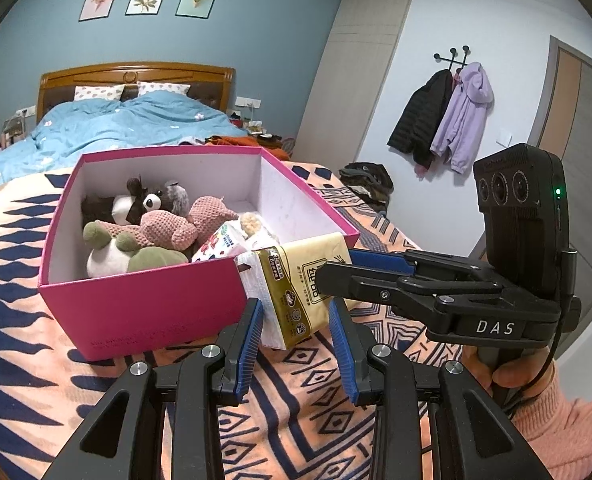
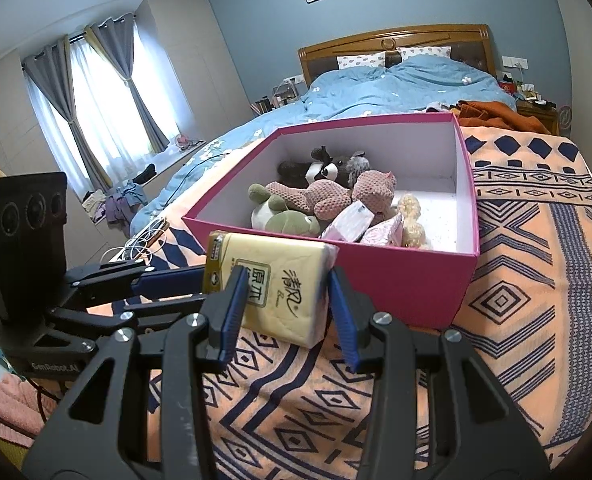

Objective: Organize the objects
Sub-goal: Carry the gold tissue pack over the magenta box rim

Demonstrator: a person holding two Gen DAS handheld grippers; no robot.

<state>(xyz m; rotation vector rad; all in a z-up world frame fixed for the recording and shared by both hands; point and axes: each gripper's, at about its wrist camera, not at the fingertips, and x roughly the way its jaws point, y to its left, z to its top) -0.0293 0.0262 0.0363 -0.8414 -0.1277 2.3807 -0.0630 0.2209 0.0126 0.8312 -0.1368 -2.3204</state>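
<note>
Gripping one yellow tissue pack (image 2: pixel 279 284) from two sides, both grippers were seen close together just in front of the pink box (image 2: pixel 376 280). The right gripper (image 2: pixel 283 300) was clenched on the pack across its printed face, and the left gripper (image 1: pixel 296 320) was clenched on the pack's end, where the white tissue showed. The pack was held above the patterned blanket (image 2: pixel 516 320), at the near wall of the box, its top about level with the rim. Inside the box, plush toys (image 2: pixel 316 196) and small packets (image 2: pixel 352 220) were lying toward the left side.
</note>
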